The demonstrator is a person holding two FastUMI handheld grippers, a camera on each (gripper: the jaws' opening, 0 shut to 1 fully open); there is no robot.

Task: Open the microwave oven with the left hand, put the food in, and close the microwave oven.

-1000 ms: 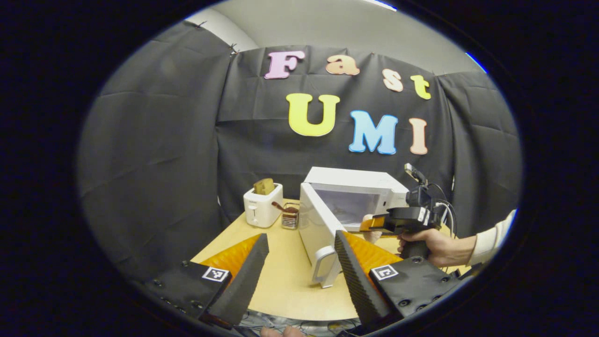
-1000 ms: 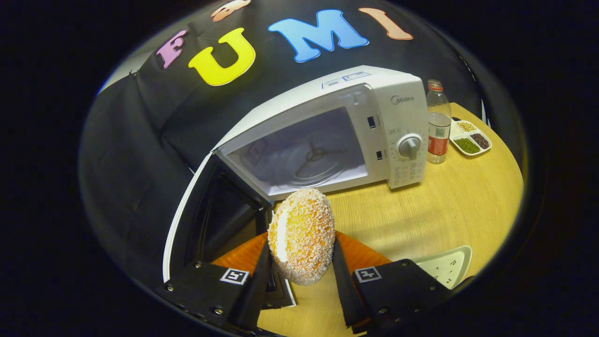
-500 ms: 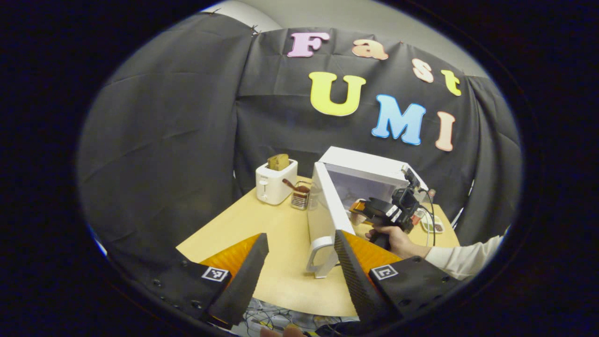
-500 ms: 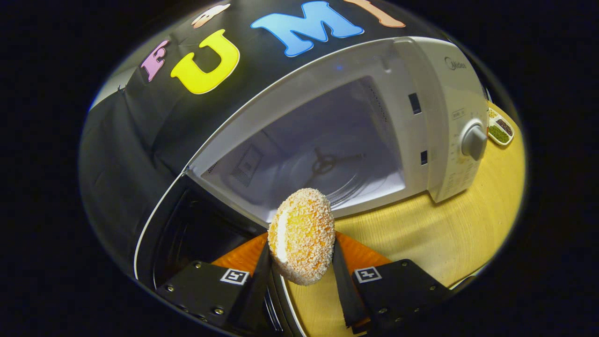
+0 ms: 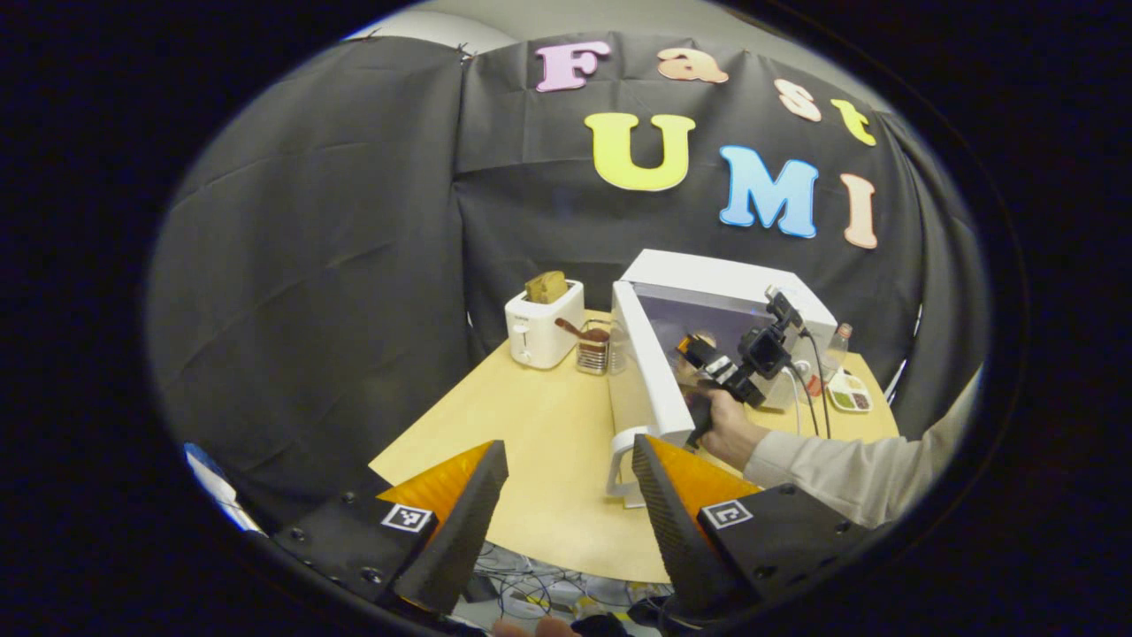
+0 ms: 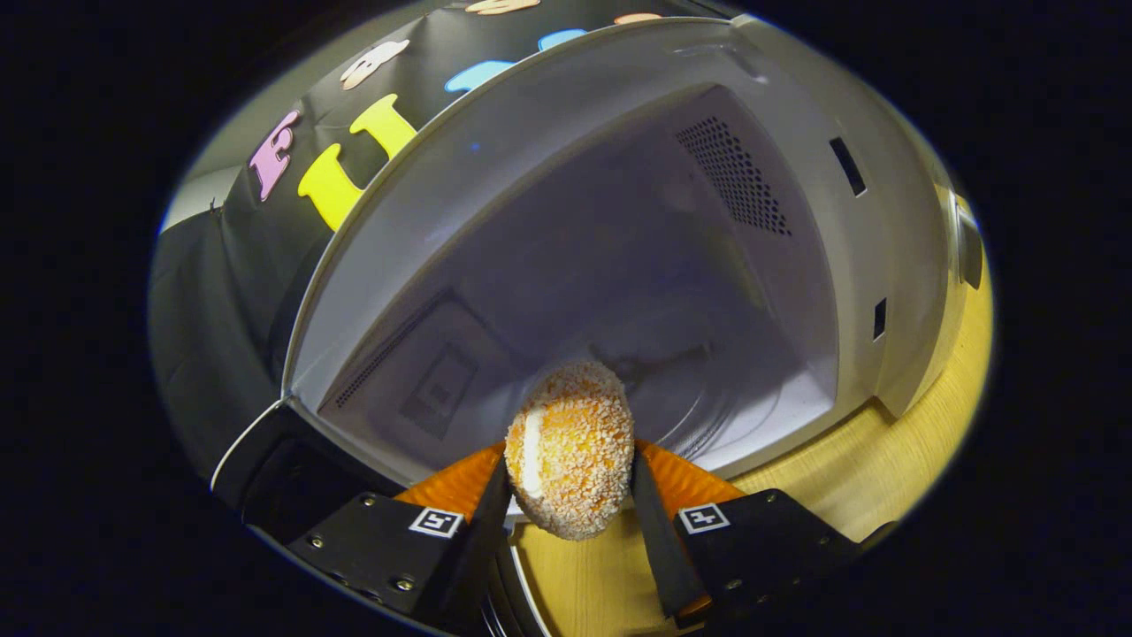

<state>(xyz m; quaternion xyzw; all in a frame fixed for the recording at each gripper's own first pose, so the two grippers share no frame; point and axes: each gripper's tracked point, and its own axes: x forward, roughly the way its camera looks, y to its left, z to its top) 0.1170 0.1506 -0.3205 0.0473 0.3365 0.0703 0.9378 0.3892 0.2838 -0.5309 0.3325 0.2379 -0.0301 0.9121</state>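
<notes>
Crumb-coated round of food (image 6: 570, 449) clamped on edge between both fingers of the right gripper (image 6: 570, 495), held in the air just ahead of the fingertips, at the mouth of the microwave oven (image 6: 619, 265) and not yet over the turntable (image 6: 707, 416) beyond. Grip taken low on the round, most of it standing clear above the fingers (image 6: 650, 531); likely to roll or pivot out if jolted, and to shed crumbs if squeezed harder. Released from this height and on edge, likely to tip or roll toward the front lip rather than settle flat; safer lowered well past the sill first. Cavity roof and side walls close around the fingers on entry; too steep a dip risks knocking the sill, too high a line the top of the opening.

Seen from the left gripper view, right gripper (image 5: 707, 356) and the hand (image 5: 730, 433) holding it reach in past the open door (image 5: 650, 372), whose handle (image 5: 623, 460) hangs just beside the right-hand finger of the left gripper (image 5: 566, 504). Left fingers apart, holding nothing, above the near edge of the bench (image 5: 531, 442). Door swung shut too early would catch the sleeve (image 5: 849, 469) or the right gripper. Toaster (image 5: 541, 329) and utensil cup (image 5: 594, 352) farther off beyond the fingers, clear of the door's swing as far as can be judged
</notes>
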